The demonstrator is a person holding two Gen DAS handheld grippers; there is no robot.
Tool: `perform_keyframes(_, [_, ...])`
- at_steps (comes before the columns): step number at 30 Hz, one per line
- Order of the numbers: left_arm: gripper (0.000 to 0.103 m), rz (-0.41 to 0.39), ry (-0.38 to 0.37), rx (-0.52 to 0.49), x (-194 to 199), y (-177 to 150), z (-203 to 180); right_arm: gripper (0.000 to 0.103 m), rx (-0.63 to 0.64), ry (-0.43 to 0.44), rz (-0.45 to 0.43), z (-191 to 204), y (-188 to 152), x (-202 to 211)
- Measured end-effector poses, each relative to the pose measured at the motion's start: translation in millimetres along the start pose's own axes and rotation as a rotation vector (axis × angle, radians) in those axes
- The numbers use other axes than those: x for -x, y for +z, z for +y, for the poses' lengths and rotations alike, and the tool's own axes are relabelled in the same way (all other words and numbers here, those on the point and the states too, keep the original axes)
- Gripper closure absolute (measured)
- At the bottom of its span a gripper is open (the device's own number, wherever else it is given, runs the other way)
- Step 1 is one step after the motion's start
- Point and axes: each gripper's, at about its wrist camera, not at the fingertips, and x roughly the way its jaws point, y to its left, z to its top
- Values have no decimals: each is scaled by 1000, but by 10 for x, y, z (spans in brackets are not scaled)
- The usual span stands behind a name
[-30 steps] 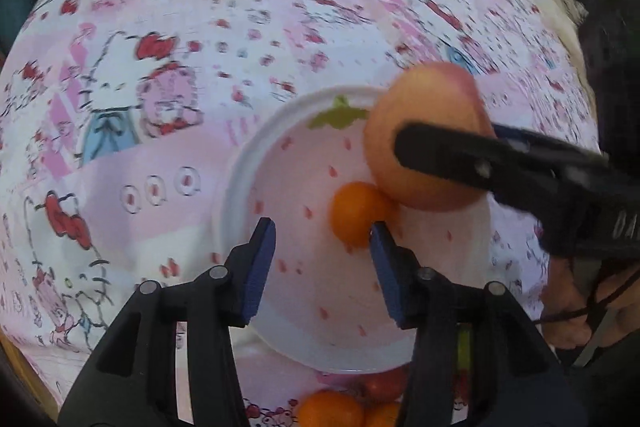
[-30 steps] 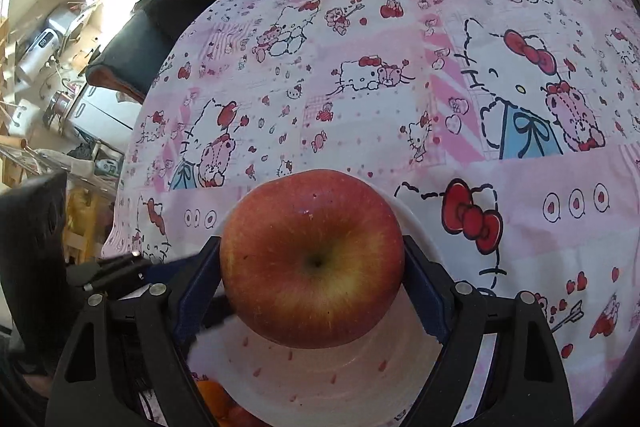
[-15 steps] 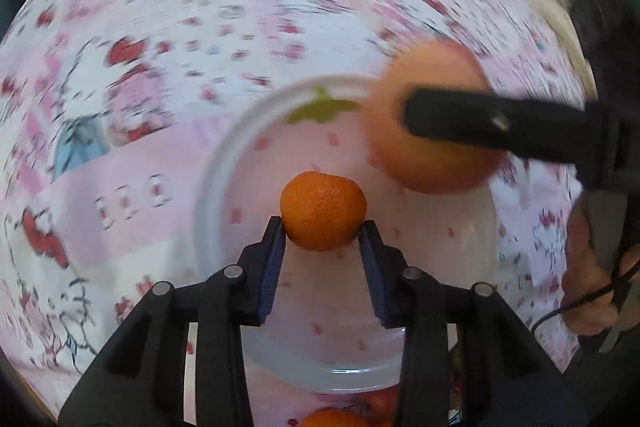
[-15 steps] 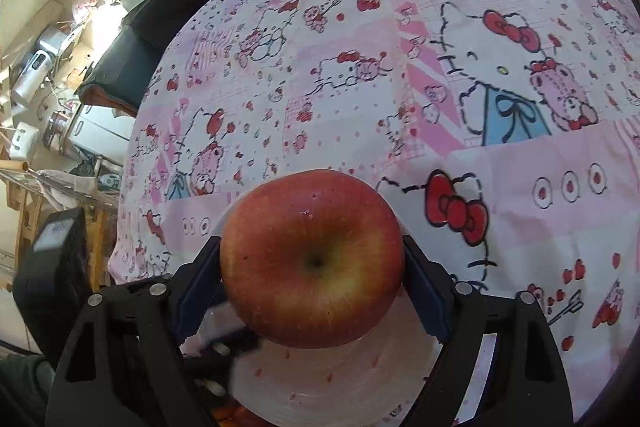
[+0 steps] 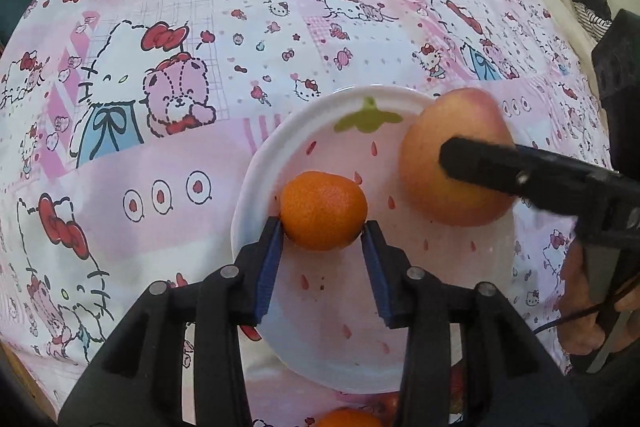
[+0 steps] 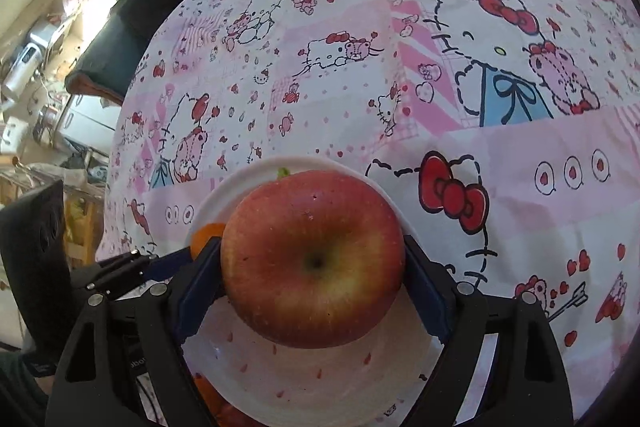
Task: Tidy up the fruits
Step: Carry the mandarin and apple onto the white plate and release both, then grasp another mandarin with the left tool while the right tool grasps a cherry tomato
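On your left, the pink-and-white cartoon-cat printed cloth (image 5: 168, 131) covers the whole surface under both tools. Your left gripper (image 5: 323, 239) has its blue-padded jaws clenched on the small round orange mandarin (image 5: 323, 211), one pad on each flank. The mandarin is slightly wider than tall, so its long axis runs across from pad to pad; you cannot tell from the left wrist view which way its stem end faces. It hangs over the left part of the shallow white strawberry-print plate (image 5: 256, 187), near the rim, and whether it touches the plate floor cannot be told.

The plate's green leaf mark (image 5: 366, 119) sits at its far edge, pointing away from you, and red seed marks dot its floor. Nothing lies loose in the plate: both fruits over it are held in grippers.

Further right, your right gripper (image 6: 316, 267) grasps the large red-and-yellow apple (image 6: 314, 259), jaws pressed against its two sides. In the right wrist view the apple's dimpled end faces straight at the camera, so its core axis runs along the fingers. In the left wrist view the apple is above the plate's right rim, partly out over the cloth, with one black finger (image 5: 500, 167) across it.

At the near edge, just outside the plate, another orange fruit (image 5: 348, 419) and something red (image 5: 390, 403) peek out, mostly hidden.
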Motion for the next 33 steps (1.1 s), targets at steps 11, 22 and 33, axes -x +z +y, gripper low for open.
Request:
perform_keyframes(11, [49, -1, -12, 1, 41, 3, -84, 11, -23, 70, -88, -10, 99, 297])
perform_keyframes(22, [48, -69, 20, 26, 506, -183, -103, 11, -22, 43, -132, 61, -163, 690])
perform_keyframes(33, [21, -134, 101, 56, 960, -663, -95, 11, 37, -85, -139, 169, -832, 1120])
